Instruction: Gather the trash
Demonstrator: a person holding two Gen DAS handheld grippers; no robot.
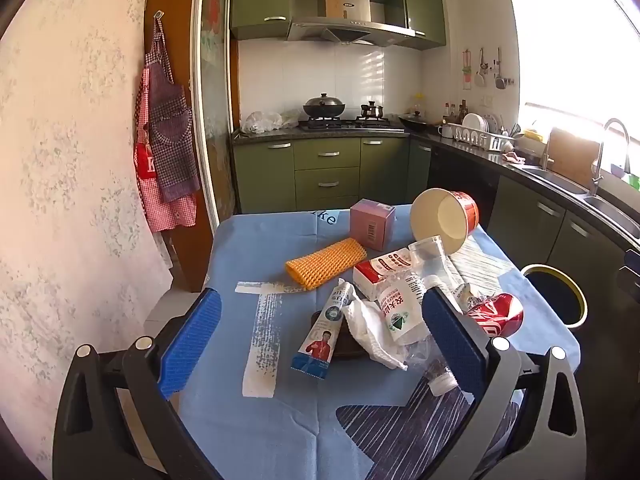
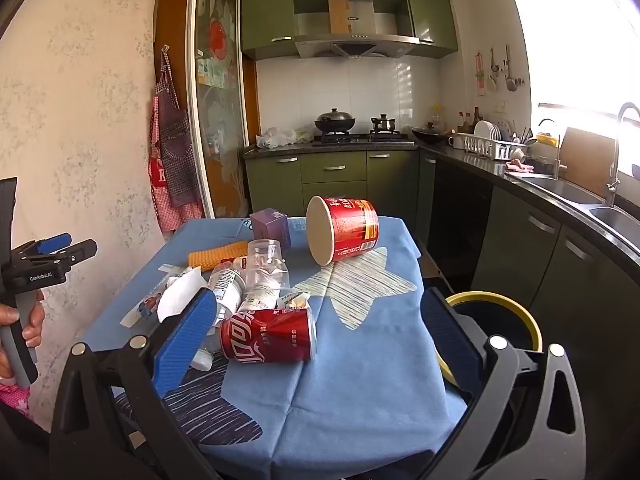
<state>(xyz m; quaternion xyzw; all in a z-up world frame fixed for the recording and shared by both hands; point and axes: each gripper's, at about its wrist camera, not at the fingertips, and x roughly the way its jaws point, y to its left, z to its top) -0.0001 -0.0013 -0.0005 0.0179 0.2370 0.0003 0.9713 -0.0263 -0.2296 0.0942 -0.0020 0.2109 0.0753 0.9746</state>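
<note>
Trash lies heaped on the blue tablecloth (image 1: pixel 248 248). My left gripper (image 1: pixel 322 300) is open just short of the heap, its pads either side of a toothpaste tube (image 1: pixel 320 332), a white tissue (image 1: pixel 372 332) and a crushed plastic bottle (image 1: pixel 400 308). A dented red cola can (image 2: pixel 268 336) lies inside the left pad of my open right gripper (image 2: pixel 320 300); nothing is gripped. Farther back lie a tipped red noodle cup (image 2: pixel 344 228), a clear plastic cup (image 2: pixel 266 264), an orange foam net (image 1: pixel 326 262), a red-white carton (image 1: pixel 380 270) and a purple box (image 1: pixel 372 222).
A black bin with a yellow rim (image 2: pixel 488 297) stands open on the floor off the table's right edge. A hand (image 2: pixel 32 320) holds the left gripper at the right wrist view's left edge. Green cabinets and a dark counter run behind and to the right. Aprons hang on the left wall.
</note>
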